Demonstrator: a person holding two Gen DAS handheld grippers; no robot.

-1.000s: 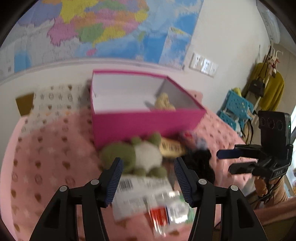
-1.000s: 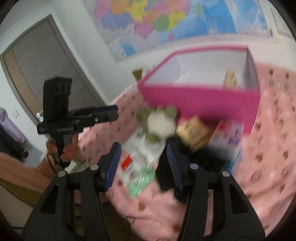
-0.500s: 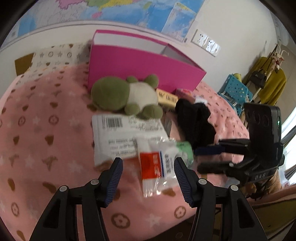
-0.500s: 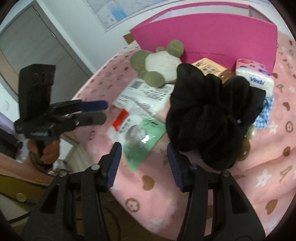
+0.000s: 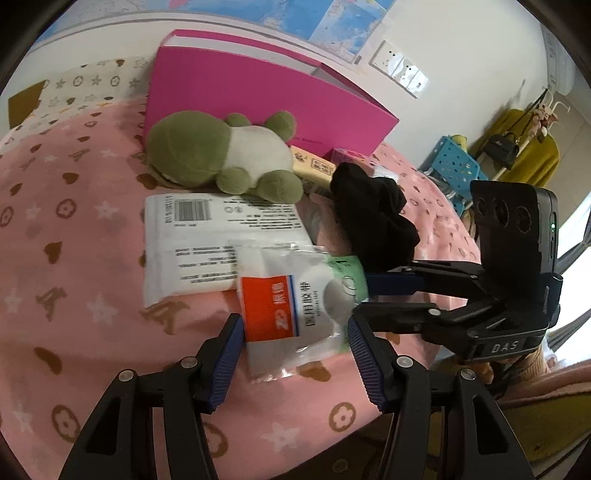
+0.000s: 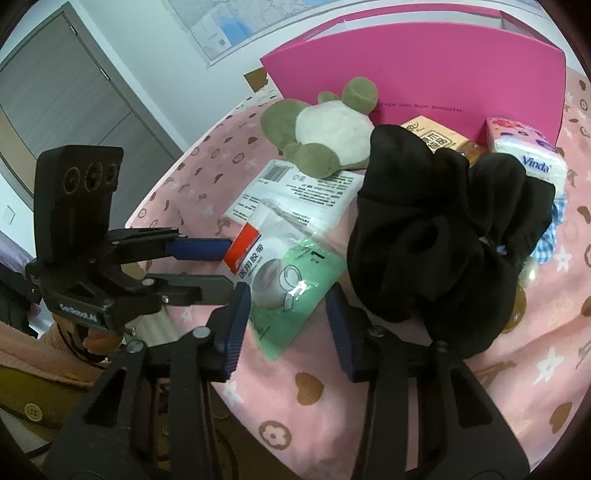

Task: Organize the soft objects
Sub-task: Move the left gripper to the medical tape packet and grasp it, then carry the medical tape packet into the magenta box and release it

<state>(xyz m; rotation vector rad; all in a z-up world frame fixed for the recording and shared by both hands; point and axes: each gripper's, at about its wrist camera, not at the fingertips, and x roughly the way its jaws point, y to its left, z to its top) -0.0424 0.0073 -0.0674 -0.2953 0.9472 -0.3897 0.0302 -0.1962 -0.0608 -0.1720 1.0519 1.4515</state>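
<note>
the left gripper [image 5: 295, 349] now sits low at the near edge of the pink blanket [image 5: 74, 266], lower and closer than a second ago, when the inside of the pink box showed; its jaws stand apart around the near end of a clear packet of medical tape [image 5: 291, 306] with an orange label in chinese characters, and whether the pads touch it cannot be told; the right gripper [image 6: 288, 325] has likewise come down from its higher view, and its jaws have just been closing, yet they stand apart with the near corner of a green packet [image 6: 295, 295] between them, not pressed; "das" is printed on the right gripper's body in the left view; just past the packets lies a white pouch [image 5: 218, 236] with a barcode and small print too fine to read; beside it, toward the blanket's right side, a black fabric bundle [image 6: 443, 229] is heaped; further in lie the green and white plush [image 5: 221, 155], a tan carton [image 6: 436, 140] and a tissue pack [image 6: 524, 155] marked "vinda"; at the far edge stands the pink box [image 6: 443, 85], its wall reading "...ever did run smooth."; a map [image 5: 351, 33] hangs on the wall behind.
</note>
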